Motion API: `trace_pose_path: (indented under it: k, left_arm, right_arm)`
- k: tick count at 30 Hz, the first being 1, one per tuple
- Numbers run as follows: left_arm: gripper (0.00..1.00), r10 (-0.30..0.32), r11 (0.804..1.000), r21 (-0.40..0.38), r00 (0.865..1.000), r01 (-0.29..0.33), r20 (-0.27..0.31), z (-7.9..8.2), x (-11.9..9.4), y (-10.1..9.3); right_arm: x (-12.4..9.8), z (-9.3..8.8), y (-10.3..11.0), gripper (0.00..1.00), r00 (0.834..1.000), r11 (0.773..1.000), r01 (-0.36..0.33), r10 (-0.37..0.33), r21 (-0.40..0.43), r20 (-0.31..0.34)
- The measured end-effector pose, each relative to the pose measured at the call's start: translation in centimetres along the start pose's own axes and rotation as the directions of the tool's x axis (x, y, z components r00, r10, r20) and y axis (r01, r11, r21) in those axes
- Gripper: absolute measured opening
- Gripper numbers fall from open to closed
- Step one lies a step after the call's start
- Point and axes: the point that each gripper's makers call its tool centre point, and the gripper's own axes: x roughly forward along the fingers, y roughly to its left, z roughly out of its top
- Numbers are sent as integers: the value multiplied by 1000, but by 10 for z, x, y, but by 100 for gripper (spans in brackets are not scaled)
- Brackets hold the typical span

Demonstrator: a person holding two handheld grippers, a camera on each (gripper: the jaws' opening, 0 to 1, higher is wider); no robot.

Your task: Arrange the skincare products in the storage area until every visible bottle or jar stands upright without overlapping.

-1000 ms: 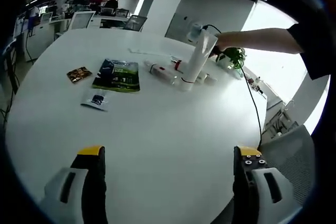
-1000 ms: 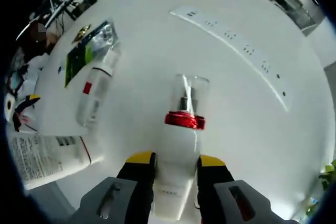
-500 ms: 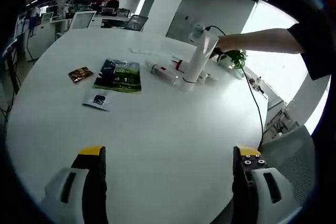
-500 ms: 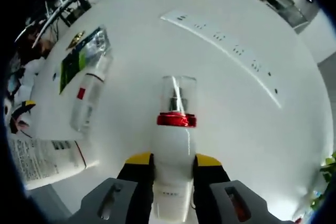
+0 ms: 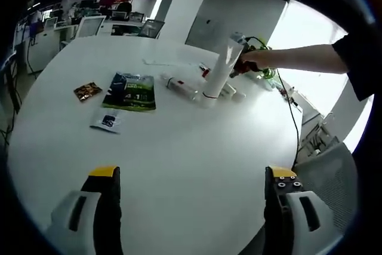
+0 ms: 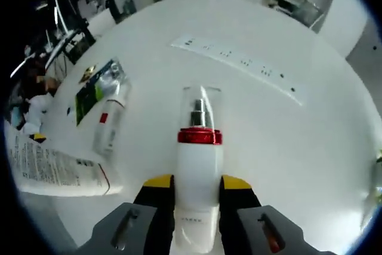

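White bench (image 5: 179, 147): round top carrying every item; products cluster on its far side in the left gripper view.
Snack sachets: a brown packet (image 5: 88, 91), a small white sachet (image 5: 107, 121) and a green pouch (image 5: 131, 91) lie flat at the left; not part of the task, so left where they are.
Clear bottle (image 6: 110, 126): lies on its side beside the green pouch; not yet stood up.
White tube (image 5: 216, 76): stands cap-down and leaning near the product cluster; whether it bears on anything is hard to tell.
Pump bottle (image 6: 197, 168): white body, red collar, clear cap; lifted off the bench, probably so it can be set down base first.
Left hand-held gripper (image 5: 191, 177): jaws wide apart, nothing between them, held back over the near edge.
Right hand-held gripper (image 6: 196, 184): clamped on the pump bottle's lower body, leaving cap and collar free.
Power strip (image 6: 239, 63): long white strip beyond the pump bottle.
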Motion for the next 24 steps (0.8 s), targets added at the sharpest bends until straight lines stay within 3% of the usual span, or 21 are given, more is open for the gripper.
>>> trace_pose_path:
  k: [9,20,24]
  left_arm:
    - [94,-27,999,21,1000,26,10,7,-2,-11]
    - [93,-48,997,57,999,47,17,17,-7,-26]
    - [94,-61,996,63,998,60,30,23,-10,-34]
  right_arm:
    - [-28,-8,7,19,988,998,27,-35,59,150]
    - [-57,-28,13,19,967,993,74,-95,96,238]
    - [-74,-38,20,19,957,990,134,-140,39,256]
